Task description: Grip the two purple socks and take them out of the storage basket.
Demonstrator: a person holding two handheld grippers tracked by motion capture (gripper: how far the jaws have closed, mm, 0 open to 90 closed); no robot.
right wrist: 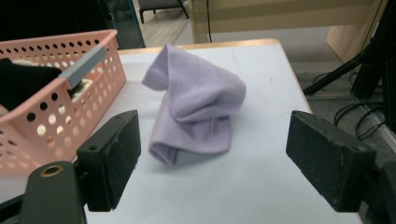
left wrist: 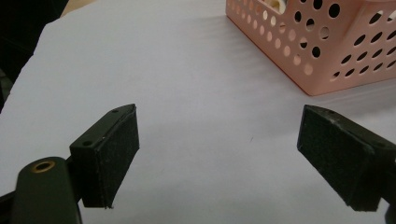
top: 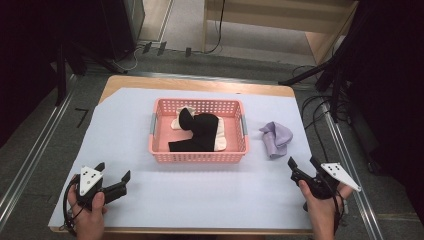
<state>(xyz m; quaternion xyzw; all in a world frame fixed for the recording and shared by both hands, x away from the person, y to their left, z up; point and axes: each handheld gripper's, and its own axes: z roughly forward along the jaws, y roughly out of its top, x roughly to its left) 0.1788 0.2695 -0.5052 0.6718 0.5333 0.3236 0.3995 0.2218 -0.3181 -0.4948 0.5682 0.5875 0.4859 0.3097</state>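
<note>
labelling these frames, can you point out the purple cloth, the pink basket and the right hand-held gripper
purple cloth point(right wrist: 196, 107), right gripper view, on its bunched middle fold
pink basket point(top: 197, 156), high view, on its near wall
right hand-held gripper point(top: 303, 163), high view, midway between its open fingertips

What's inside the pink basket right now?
The pink basket holds a black garment lying on top of cream-coloured cloth, whose edges show at its left and right. The black piece covers most of the cream cloth and the basket floor under them.
</note>
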